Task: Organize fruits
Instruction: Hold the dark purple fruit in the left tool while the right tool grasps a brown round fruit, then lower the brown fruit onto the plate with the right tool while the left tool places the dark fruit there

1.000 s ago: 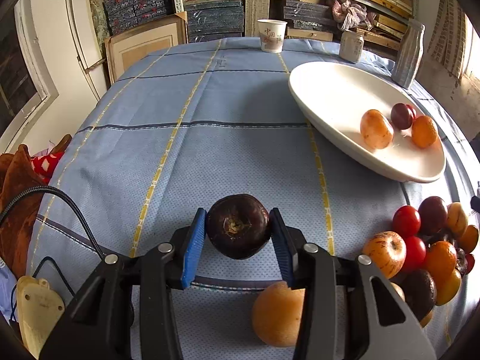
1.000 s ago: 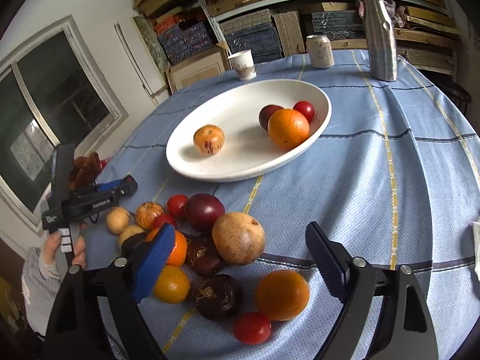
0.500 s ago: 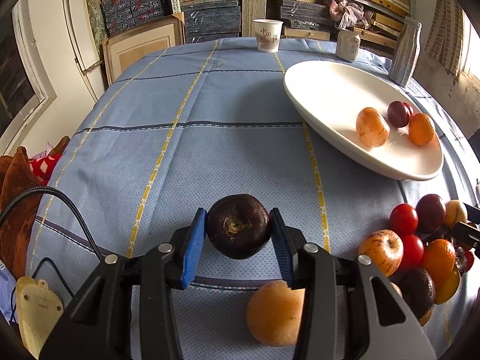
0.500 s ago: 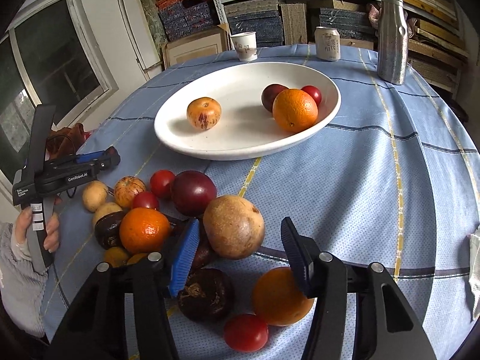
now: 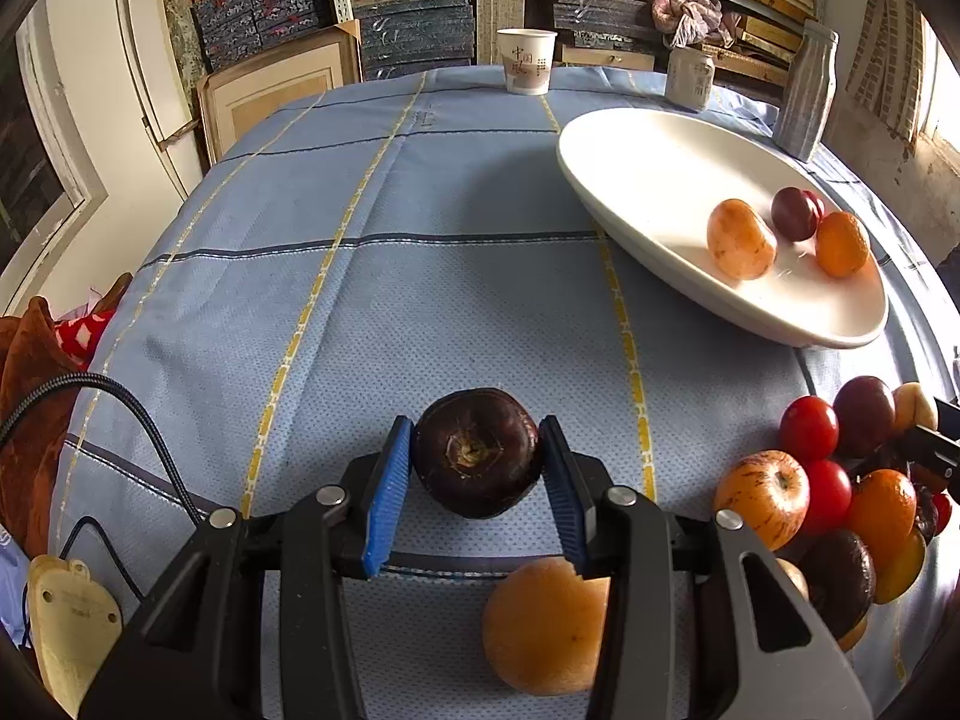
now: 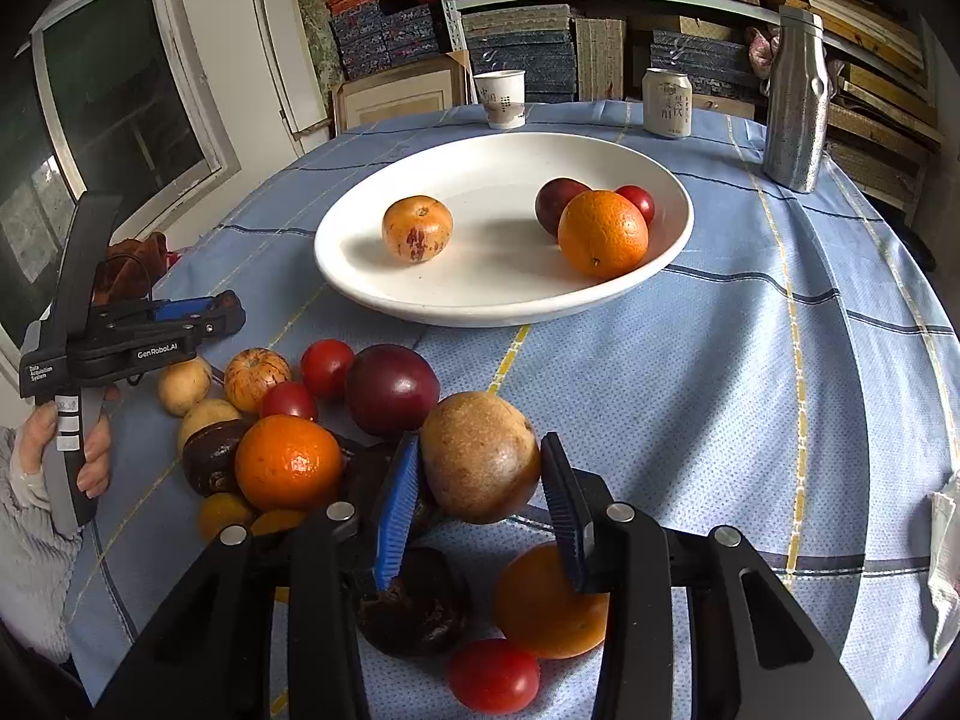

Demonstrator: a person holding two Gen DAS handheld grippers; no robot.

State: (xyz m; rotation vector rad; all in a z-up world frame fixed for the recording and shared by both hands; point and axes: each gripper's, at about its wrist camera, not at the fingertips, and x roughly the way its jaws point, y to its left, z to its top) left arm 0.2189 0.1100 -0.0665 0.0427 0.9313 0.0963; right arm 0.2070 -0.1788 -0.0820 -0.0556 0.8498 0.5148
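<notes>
My left gripper [image 5: 477,471] is shut on a dark purple mangosteen [image 5: 477,459] and holds it above the blue tablecloth. It also shows in the right wrist view [image 6: 198,315] at the left. My right gripper [image 6: 480,480] has closed around a tan round fruit [image 6: 480,465] at the edge of the fruit pile [image 6: 288,420]; both pads touch it. A white bowl [image 6: 480,300] holds a speckled orange fruit [image 6: 417,228], an orange [image 6: 603,234], a dark plum [image 6: 558,201] and a red tomato [image 6: 639,201].
A paper cup [image 6: 501,99], a can [image 6: 666,102] and a metal bottle [image 6: 795,102] stand at the table's far side. An orange [image 5: 543,624] lies under my left gripper. A cloth lies at the right edge [image 6: 945,558]. Shelves stand behind.
My right gripper has moved down and forward onto the pile and closed from wide open onto the tan fruit. My left gripper still holds the mangosteen and has shifted slightly.
</notes>
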